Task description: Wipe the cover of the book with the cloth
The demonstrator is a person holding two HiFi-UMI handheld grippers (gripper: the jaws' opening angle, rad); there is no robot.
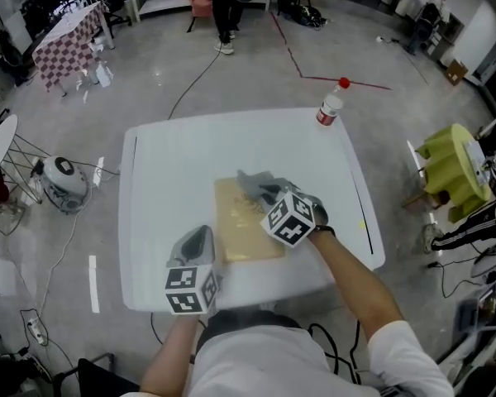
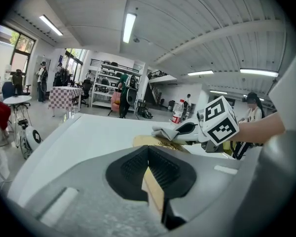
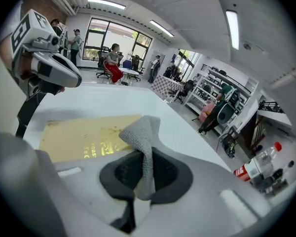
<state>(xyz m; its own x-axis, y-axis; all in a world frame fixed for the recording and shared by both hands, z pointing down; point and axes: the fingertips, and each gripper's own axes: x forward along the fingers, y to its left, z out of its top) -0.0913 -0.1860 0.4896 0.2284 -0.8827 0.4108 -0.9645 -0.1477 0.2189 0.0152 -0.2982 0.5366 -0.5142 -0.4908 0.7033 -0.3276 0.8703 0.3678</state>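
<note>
**Head view, 12 o'clock pointing away from me.** A smooth white table (image 1: 165, 164), squarish with rounded corners, stands on a glossy grey floor (image 1: 256, 81). The book (image 1: 241, 234) lies flat on it, from the table's centre toward 6 o'clock. It is a thin tan rectangle with a matt cover and gold lettering.

My left tongs (image 1: 200, 238) are closed on the book's edge at its 8 o'clock. The left gripper view shows the tan edge pinched between the black ribbed pads (image 2: 130, 171). My right tongs (image 1: 269, 195) come in from 4 o'clock and are clamped on the cloth (image 1: 256, 180). The cloth is a grey, nubbly knit that rises in a folded peak from between the pads. It overlaps the book's 12-to-1 o'clock edge and hides that part of the cover. I cannot tell whether it presses on the cover.

**Surroundings.** A clear plastic bottle (image 1: 330, 106) with a red cap and red label stands upright at the table's 1 o'clock corner, well apart from the book. On the floor:
- a red tape line (image 1: 347, 81) at 1 o'clock
- a dark cable (image 1: 194, 81) toward 11 o'clock
- a checked-covered table (image 1: 66, 35) at 10 o'clock
- a round white device (image 1: 62, 176) at 9 o'clock
- a yellow-green seat (image 1: 450, 168) at 3 o'clock

A person (image 1: 223, 11) stands at 12 o'clock.
</note>
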